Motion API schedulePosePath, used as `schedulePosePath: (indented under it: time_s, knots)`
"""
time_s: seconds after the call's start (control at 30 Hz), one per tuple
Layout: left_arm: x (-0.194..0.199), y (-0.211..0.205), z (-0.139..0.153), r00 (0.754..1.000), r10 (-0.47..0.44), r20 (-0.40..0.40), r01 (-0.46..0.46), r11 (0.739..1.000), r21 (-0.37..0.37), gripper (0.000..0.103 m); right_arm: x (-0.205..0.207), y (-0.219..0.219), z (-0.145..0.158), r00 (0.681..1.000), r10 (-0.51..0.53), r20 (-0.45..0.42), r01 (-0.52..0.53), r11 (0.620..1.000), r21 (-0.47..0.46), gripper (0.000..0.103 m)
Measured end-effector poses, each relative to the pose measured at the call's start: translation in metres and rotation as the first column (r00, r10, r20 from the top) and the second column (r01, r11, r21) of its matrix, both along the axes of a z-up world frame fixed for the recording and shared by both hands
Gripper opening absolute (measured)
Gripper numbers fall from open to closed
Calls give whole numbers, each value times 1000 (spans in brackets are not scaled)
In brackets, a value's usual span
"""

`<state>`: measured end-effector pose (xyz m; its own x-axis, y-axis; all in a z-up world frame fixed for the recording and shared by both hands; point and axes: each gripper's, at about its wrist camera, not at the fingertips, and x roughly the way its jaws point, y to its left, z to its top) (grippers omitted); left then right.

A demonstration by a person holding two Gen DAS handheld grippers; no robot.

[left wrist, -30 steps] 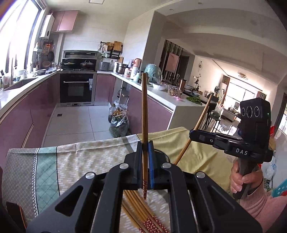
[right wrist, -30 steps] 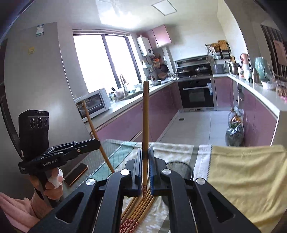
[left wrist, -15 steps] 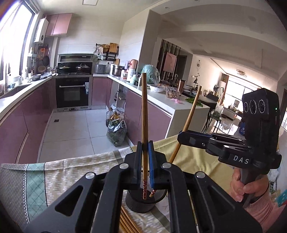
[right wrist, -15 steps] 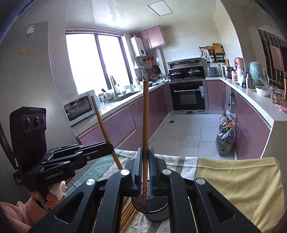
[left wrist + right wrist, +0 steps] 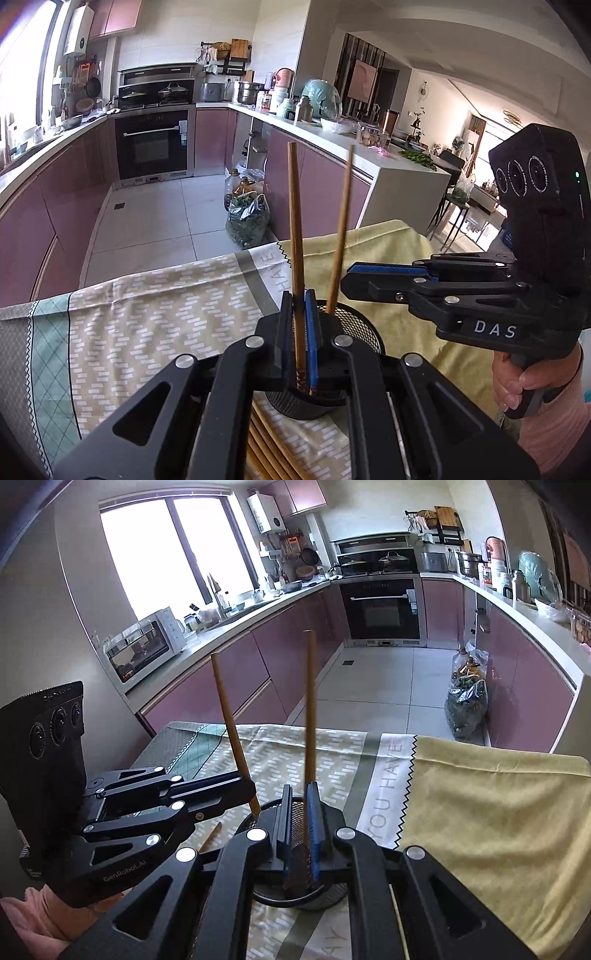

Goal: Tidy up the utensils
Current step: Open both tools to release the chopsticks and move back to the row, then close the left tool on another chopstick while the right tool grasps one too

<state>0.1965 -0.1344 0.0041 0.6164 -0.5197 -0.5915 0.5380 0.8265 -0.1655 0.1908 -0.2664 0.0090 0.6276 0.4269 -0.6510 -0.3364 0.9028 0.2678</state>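
Observation:
A black mesh holder stands on the tablecloth right below both grippers. My left gripper is shut on a brown chopstick held upright, its patterned lower end over the holder's mouth. My right gripper has its jaws opening. Its chopstick is still between them and leans on the blue pad, a gap showing on the other side. That chopstick's lower end is inside the holder. Several more chopsticks lie flat beside the holder, mostly hidden by my fingers.
The table carries a patterned cloth and a yellow cloth. Its far edge drops to a tiled kitchen floor with pink cabinets. A person's hand grips the right tool; a pink sleeve shows behind the left one.
Both grippers came down and forward from above the loose chopsticks to over the holder. The right chopstick's end went into the holder, and a gap opened in the right jaws.

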Motion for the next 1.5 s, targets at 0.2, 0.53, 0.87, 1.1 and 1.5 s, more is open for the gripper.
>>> schedulePosePath:
  time_s: [0.2, 0.53, 0.87, 1.1, 1.5]
  knots:
    - [1, 8, -4, 999, 33, 24, -34, 999, 11, 20, 7, 0, -8, 1000, -27, -7, 27, 999, 35, 10]
    - [-49, 56, 6, 977, 139, 160, -148, 988, 44, 43, -44, 7, 4, 995, 27, 100, -30, 999, 26, 40]
    - [-78, 115, -50, 979, 204, 25, -206, 969, 136, 46, -88, 40, -40, 989, 143, 27, -144, 989, 15, 48]
    - [-89, 126, -96, 974, 209, -83, -193, 967, 169, 46, -81, 60, -89, 985, 122, -125, -123, 992, 1, 44]
    - [-96, 118, -118, 971, 194, -137, -167, 968, 189, 40, -81, 74, -108, 986, 54, -155, -70, 992, -101, 32]
